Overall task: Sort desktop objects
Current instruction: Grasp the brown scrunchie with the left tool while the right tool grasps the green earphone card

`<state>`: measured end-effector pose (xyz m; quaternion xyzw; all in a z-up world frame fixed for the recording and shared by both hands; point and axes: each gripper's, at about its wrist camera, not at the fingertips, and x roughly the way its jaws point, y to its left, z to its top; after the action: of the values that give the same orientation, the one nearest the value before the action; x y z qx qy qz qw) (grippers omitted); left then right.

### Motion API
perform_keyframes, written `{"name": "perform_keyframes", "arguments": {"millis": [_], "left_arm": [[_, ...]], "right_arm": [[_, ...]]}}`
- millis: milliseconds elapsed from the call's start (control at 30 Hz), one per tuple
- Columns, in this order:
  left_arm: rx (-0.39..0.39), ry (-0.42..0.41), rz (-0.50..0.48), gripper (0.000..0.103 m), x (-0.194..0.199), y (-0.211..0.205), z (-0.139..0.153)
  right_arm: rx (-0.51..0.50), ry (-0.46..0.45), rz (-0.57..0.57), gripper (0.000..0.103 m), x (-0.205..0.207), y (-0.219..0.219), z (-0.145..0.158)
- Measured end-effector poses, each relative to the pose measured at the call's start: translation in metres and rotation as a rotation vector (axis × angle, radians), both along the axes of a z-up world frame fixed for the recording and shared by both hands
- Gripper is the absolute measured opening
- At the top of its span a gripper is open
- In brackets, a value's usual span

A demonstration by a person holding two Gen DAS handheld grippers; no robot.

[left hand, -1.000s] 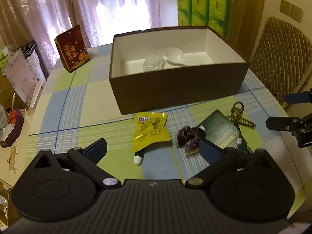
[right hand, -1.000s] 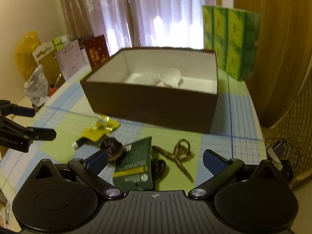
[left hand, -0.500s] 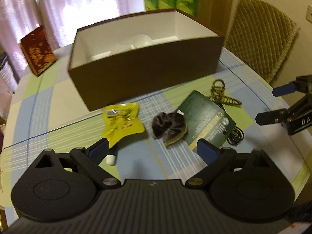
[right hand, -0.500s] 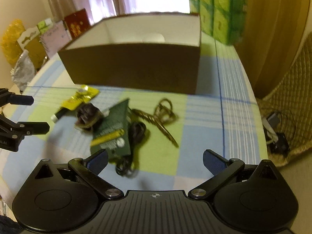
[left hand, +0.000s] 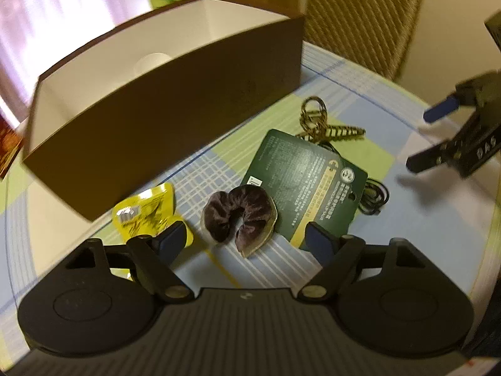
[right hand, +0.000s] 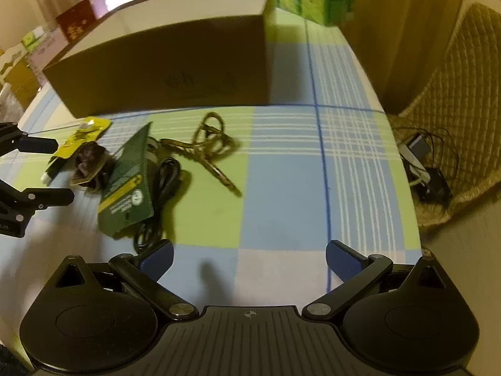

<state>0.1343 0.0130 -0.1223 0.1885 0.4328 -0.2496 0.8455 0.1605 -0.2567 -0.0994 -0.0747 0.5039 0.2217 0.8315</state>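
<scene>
Between the left gripper's (left hand: 244, 242) parted jaws lies a brown velvet scrunchie (left hand: 239, 211); the right gripper (right hand: 249, 258) hovers with jaws apart too.

scrunchie (left hand: 239, 216) brown, flat | btwn yellow sachet (left hand: 144, 216) & green pack (left hand: 308, 185)

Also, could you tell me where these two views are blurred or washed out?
Left wrist view: the window behind the brown box is blown out, and the right gripper smears at the edge. Right wrist view: the gold hair clip and green card are motion-blurred; fisheye bends the tablecloth lines.
</scene>
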Motion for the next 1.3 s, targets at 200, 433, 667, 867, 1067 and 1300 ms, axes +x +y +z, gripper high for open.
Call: {"name": "perform_keyframes", "arguments": {"millis": [200, 433, 667, 867, 1067, 1300], "left_arm": [[0.024, 0.026, -0.094, 0.080, 0.019, -0.001, -0.012], [0.026, 0.063, -0.135, 0.045, 0.029, -0.008, -0.027], [-0.035, 0.060, -0.027, 0.025, 0.016, 0.009, -0.023], [-0.094, 0.090, 0.112, 0.024, -0.004, 0.031, -0.016], [-0.108, 0.114, 0.200, 0.024, -0.023, 0.050, -0.015], [-0.114, 0.107, 0.260, 0.024, -0.034, 0.064, -0.007]], "right_arm": [[-0.007, 0.022, -0.057, 0.101, 0.004, -0.011, -0.006], [0.056, 0.029, -0.065, 0.101, 0.004, -0.008, -0.004], [0.169, 0.006, 0.011, 0.097, 0.003, 0.013, 0.003], [0.241, 0.042, 0.086, 0.066, 0.006, 0.034, -0.005], [0.275, 0.076, 0.132, 0.036, 0.006, 0.048, -0.014], [0.234, -0.040, 0.216, 0.001, -0.006, 0.062, 0.003]]}}
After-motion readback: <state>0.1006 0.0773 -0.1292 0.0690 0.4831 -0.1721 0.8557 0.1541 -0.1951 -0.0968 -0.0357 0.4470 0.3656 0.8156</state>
